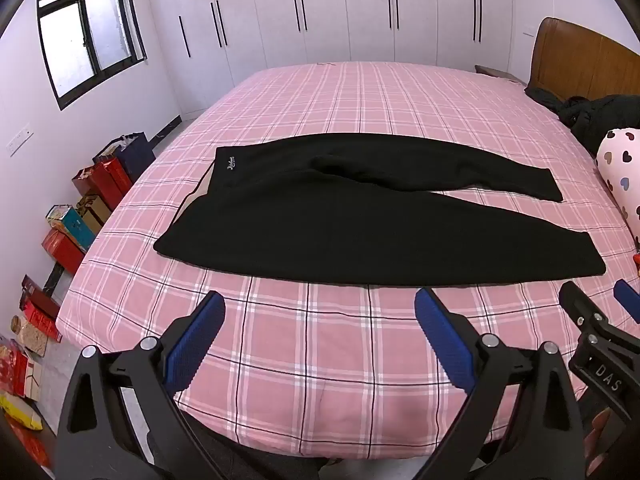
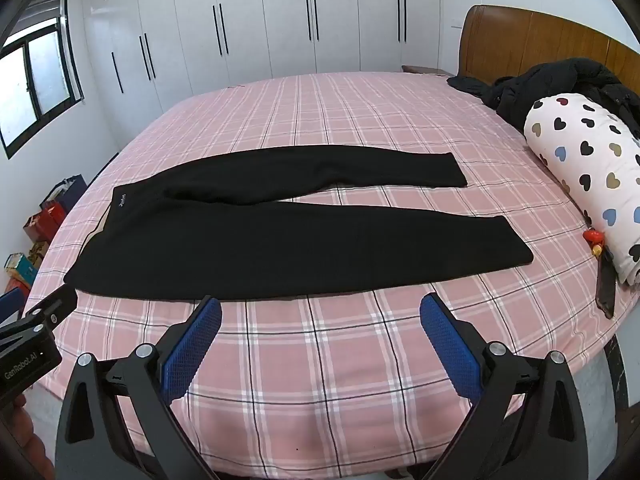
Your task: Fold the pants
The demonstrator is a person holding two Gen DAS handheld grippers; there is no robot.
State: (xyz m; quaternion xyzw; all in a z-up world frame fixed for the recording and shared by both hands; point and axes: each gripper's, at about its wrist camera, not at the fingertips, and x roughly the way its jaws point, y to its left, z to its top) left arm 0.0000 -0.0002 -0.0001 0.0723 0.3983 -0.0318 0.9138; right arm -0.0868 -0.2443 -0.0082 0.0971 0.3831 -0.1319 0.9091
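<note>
Black pants (image 1: 320,224) lie flat on the pink plaid bed (image 1: 340,96), waistband to the left, both legs stretched to the right and slightly apart. They also show in the right wrist view (image 2: 224,248). My left gripper (image 1: 320,308) is open and empty, held above the bed's near edge just short of the nearer leg. My right gripper (image 2: 320,312) is open and empty, also above the near edge, in front of the nearer leg. The right gripper shows at the right edge of the left wrist view (image 1: 596,304).
A heart-print rolled quilt (image 2: 592,176) and a dark jacket (image 2: 552,80) lie at the bed's right end by the wooden headboard (image 2: 532,36). A small red object (image 2: 593,237) lies by the quilt. Boxes and bags (image 1: 80,208) line the floor on the left. White wardrobes (image 2: 280,20) stand behind.
</note>
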